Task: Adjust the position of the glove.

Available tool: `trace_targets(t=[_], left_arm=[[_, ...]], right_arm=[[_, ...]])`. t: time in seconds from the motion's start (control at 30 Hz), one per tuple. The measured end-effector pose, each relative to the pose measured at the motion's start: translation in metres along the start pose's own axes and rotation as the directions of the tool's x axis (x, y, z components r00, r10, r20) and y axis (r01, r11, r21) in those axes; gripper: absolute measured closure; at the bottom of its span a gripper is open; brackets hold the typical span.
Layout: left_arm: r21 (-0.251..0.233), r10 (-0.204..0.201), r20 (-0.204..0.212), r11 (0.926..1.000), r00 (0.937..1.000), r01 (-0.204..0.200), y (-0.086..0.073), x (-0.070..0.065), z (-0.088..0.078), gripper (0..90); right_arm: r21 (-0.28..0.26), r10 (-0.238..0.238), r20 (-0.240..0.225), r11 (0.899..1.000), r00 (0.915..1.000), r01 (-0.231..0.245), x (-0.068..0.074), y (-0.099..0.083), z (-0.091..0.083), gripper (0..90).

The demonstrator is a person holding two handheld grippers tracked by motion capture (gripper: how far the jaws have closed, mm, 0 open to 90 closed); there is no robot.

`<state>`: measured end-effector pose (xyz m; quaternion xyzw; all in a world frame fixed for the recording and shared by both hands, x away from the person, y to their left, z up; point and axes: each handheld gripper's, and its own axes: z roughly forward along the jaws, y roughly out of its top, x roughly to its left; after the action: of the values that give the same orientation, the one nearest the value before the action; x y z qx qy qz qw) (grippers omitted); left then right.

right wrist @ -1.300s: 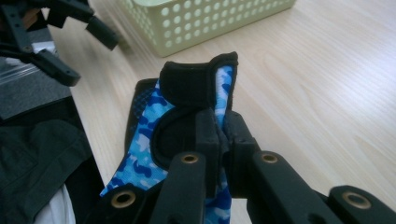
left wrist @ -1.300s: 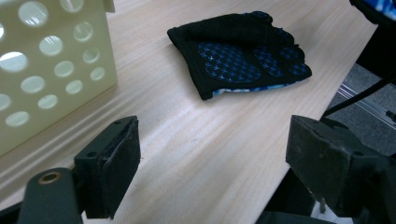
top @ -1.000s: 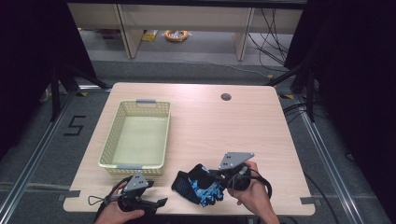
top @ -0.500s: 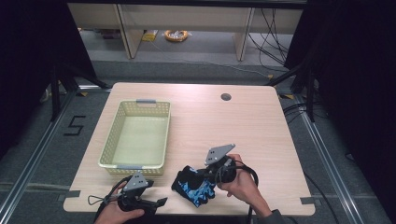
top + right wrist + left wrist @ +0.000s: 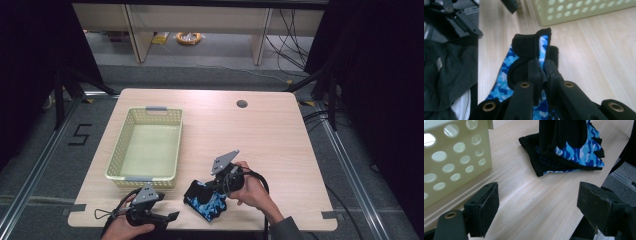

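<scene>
Blue camouflage glove, black-trimmed, near the front edge of the table, just right of the basket's near right corner. Long axis slanting from upper left to lower right in the high view, cuff end raised where the fabric is pinched. Right gripper pressed together on a fold of the glove; in the right gripper view, both jaws squeezing the black-and-blue edge between them. Left gripper low at the front edge, to the glove's left, spread wide with nothing between the pads, jaws aimed toward the glove across bare wood. Yellow basket beyond and to the left, open mouth up, well clear of the right hand. Judged from this: carry runs left and away, over the near basket rim; right gripper already on the glove, left one nearer the basket but idle.
</scene>
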<state>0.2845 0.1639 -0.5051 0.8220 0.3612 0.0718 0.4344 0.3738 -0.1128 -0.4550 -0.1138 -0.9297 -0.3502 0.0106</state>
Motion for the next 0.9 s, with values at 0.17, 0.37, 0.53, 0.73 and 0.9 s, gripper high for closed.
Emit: trace_targets(t=[0.17, 0.37, 0.53, 0.73, 0.9], left_arm=[[0.006, -0.016, 0.001, 0.9999, 0.9999, 0.016, -0.002, -0.001, 0.002, 17.4], [0.012, 0.001, 0.001, 0.9999, 1.0, -0.001, -0.002, -0.001, 0.002, 17.4], [0.036, 0.023, -0.001, 0.9991, 0.9997, -0.023, -0.001, 0.0, 0.003, 17.4], [0.033, 0.017, 0.005, 0.9993, 0.9998, -0.017, -0.002, -0.003, 0.005, 17.6], [0.034, 0.025, 0.003, 0.9991, 0.9997, -0.025, 0.0, -0.005, 0.004, 17.6]], right_arm=[[0.052, 0.015, -0.024, 0.999, 0.9996, -0.014, -0.008, 0.0, 0.011, 85.3], [0.069, -0.013, -0.047, 0.998, 0.9988, 0.016, -0.015, 0.0, 0.02, 83.4], [0.076, -0.017, -0.015, 0.997, 0.9997, 0.018, -0.018, -0.001, 0.025, 74.7], [-0.002, 0.063, 0.048, 0.998, 0.9969, -0.063, -0.015, -0.008, 0.017, 54.8], [-0.083, 0.248, 0.15, 0.968, 0.9571, -0.238, 0.002, -0.013, -0.008, 45.4]])
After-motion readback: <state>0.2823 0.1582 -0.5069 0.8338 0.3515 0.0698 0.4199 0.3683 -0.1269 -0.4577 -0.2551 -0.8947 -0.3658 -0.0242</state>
